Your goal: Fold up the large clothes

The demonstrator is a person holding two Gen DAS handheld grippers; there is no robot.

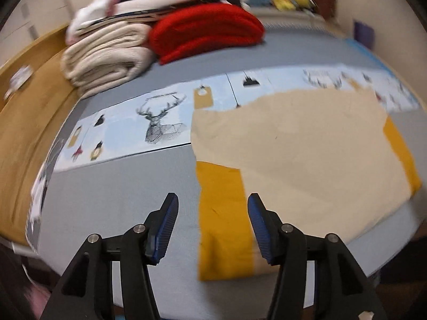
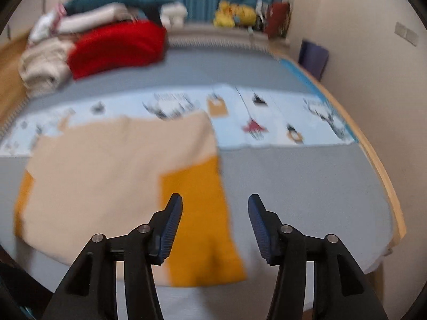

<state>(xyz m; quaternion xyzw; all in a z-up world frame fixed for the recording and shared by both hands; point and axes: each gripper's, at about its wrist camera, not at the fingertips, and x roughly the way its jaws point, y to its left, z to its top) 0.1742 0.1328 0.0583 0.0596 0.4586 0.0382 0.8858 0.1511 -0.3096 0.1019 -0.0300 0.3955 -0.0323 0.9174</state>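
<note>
A large cream garment (image 1: 307, 154) with mustard-yellow sleeves lies flat on the grey bed cover (image 1: 120, 186). In the left wrist view one yellow sleeve (image 1: 224, 218) is folded over along its left side. My left gripper (image 1: 213, 202) hangs above that sleeve, open, with nothing between its blue pads. In the right wrist view the same garment (image 2: 106, 170) fills the left half, and its other yellow sleeve (image 2: 197, 213) lies along its right side. My right gripper (image 2: 215, 204) is open above that sleeve's right edge and holds nothing.
A stack of folded clothes, cream (image 1: 104, 58) and red (image 1: 205, 29), sits at the far left of the bed. A light blue printed band (image 1: 160, 117) crosses the cover. A wooden bed frame (image 1: 29, 112) runs along the left, a wall (image 2: 373, 80) on the right.
</note>
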